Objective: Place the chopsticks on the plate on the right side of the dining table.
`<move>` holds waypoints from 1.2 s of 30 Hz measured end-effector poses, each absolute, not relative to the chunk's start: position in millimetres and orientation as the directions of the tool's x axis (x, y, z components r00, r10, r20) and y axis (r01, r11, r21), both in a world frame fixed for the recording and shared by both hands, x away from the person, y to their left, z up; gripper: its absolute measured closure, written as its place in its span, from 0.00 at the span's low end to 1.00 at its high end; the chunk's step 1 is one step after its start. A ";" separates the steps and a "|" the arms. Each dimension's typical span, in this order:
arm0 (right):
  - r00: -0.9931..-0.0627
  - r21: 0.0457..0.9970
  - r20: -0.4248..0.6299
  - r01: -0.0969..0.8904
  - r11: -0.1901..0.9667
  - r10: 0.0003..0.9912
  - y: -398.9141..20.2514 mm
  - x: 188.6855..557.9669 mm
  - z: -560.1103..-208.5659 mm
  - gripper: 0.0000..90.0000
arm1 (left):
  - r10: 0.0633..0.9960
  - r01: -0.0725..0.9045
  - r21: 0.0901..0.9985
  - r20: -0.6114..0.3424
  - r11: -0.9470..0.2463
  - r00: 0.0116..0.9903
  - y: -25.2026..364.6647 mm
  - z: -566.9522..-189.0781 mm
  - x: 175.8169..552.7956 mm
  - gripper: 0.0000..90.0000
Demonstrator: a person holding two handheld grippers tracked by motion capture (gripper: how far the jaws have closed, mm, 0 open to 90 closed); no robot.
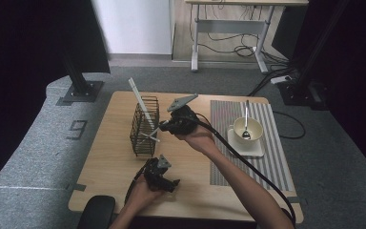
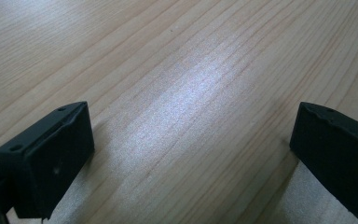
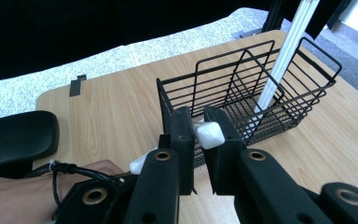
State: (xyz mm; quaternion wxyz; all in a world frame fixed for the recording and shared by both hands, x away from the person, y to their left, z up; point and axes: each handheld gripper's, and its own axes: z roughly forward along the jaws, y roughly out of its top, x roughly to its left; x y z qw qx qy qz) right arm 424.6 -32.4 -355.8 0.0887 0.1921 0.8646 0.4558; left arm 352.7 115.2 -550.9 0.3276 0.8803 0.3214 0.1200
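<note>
High view: your right gripper [image 1: 161,128] sits just beside the basket [image 1: 144,125], at its right side, jaws closed on a white chopstick [image 1: 150,136]. That chopstick lies near level, sticking out past the jaws toward the basket's near right corner. A second white stick [image 1: 140,102] stands tilted inside the basket, top leaning up and left.

Right gripper view: jaws nearly together, pads pinching the chopstick [image 3: 209,134]; its square white end pokes out on one side, the rest shows below the jaws on the other. Basket [image 3: 233,88] is right behind the jaws, wire mesh, open top. Can't tell if the chopstick touches the wire. The standing stick [image 3: 279,70] leans against the far wall inside.

Left gripper [image 1: 167,180] is parked near the table's [image 1: 114,157] front edge, well apart from the basket. Left gripper view: jaws stand wide apart, nothing between them, just bare wood [image 2: 191,116] underneath.

On the striped mat [image 1: 271,157] to your right: bowl [image 1: 248,129] on a square plate [image 1: 255,149], spoon [image 1: 246,129] standing in the bowl. Well apart from both grippers.
</note>
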 end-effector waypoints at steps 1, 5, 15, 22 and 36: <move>-0.910 0.823 0.020 0.250 0.510 0.414 -33.6 424.0 -354.1 0.91 | 0.645 0.487 0.654 0.001 -0.579 0.764 115.2 -550.9 352.7 0.00; -0.909 0.826 0.017 0.248 0.506 0.417 -37.8 422.7 -348.8 0.91 | 0.645 0.487 0.654 0.001 -0.578 0.764 115.2 -550.9 352.7 0.00; -0.906 0.829 0.022 0.253 0.499 0.422 -49.9 420.2 -335.7 0.91 | 0.645 0.487 0.655 0.001 -0.578 0.764 115.2 -551.0 352.7 0.00; -0.906 0.831 0.022 0.252 0.496 0.423 -58.3 417.1 -326.6 0.91 | 0.645 0.487 0.656 0.000 -0.577 0.764 115.2 -551.1 352.7 0.00; -0.902 0.854 0.030 0.247 0.457 0.430 -80.9 412.5 -304.1 0.91 | 0.645 0.487 0.656 0.000 -0.577 0.764 115.1 -551.1 352.7 0.00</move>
